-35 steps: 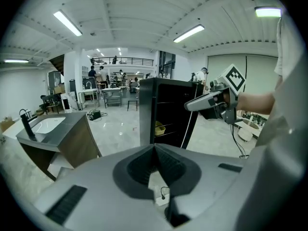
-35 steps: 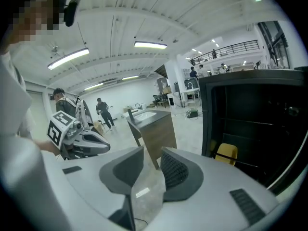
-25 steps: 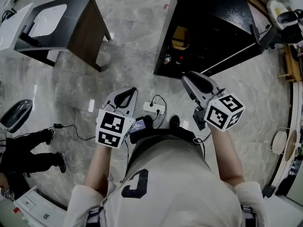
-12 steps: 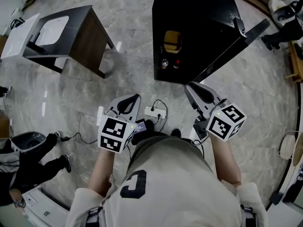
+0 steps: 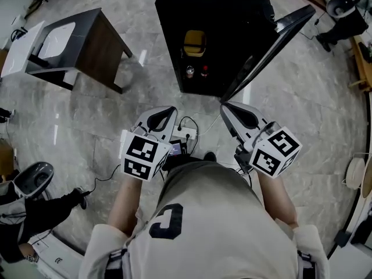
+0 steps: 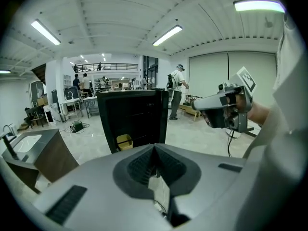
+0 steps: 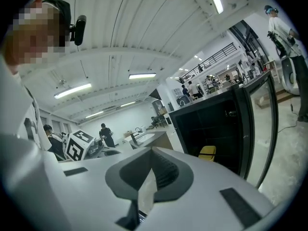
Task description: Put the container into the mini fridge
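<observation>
A person stands on a grey marble floor facing a black mini fridge [image 5: 221,16], a gripper in each hand at waist height. The left gripper [image 5: 165,110] and right gripper [image 5: 225,106] both have their jaws pressed together with nothing between them.

Over the last second the fridge has slid from the right of the head view to the middle, so the person has turned to face it squarely. The grippers have kept their pose, well short of the fridge.

Its door [image 5: 273,42] hangs open to the right. The yellow container [image 5: 194,43] sits inside on a shelf, with two small bottles [image 5: 190,71] just nearer. The placing looks done. A white power strip [image 5: 187,133] lies on the floor near the feet.
</observation>
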Demonstrator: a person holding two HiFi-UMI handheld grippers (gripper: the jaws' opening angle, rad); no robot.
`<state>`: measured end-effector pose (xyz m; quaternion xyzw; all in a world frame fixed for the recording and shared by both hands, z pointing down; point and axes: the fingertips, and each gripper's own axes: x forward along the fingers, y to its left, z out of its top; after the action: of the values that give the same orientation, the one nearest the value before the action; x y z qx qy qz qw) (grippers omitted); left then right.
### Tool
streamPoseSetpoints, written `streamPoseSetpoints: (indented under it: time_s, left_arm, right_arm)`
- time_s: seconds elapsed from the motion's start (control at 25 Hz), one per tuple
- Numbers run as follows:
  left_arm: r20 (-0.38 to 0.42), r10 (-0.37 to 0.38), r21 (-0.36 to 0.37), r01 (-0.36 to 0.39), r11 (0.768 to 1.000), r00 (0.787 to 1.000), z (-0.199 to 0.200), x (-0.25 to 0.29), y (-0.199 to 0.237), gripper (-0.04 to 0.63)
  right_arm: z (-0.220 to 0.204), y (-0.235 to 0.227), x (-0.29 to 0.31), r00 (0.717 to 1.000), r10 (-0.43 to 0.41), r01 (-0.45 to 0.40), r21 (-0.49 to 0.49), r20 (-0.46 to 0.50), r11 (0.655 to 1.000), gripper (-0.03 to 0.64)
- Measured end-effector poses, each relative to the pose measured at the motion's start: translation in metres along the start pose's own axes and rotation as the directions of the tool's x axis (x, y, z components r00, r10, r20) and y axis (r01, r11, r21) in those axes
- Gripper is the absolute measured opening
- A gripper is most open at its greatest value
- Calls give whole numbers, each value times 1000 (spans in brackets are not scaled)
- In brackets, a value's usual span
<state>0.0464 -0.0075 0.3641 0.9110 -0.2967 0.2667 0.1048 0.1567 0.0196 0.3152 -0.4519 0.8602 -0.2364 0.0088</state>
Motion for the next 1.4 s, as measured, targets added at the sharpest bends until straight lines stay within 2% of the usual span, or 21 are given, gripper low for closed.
streamPoseSetpoints:
  time_s: [0.24,0.4,0.56,0.88,1.04,1.4]
  left_arm:
    - [-28,-5,-2,5,1000,1000,-5,13,-38,55]
    - [-47,30,-36,-32,999,998,-11,13,-44,55]
    - [-70,33,-62,-37,997,997,-22,7,-50,55]
    - [-17,26,-3,-26,1000,1000,-9,-16,-27,55]
    - [0,5,6,-5,1000,1000,-8,-23,-17,55]
    - [4,-28,19,28,999,1000,-10,-29,5,55]
  right_arm:
    - [-9,-13,-30,1000,15,-14,24,-10,1000,28]
    - [-23,-18,-35,998,52,-49,59,-48,997,29]
    - [-27,-17,-26,994,89,-84,66,-69,994,28]
    - [-15,18,-6,994,106,-106,21,-26,994,28]
    - [-16,34,9,992,121,-120,29,-23,992,28]
    - [-12,45,28,996,89,-89,0,-14,996,29]
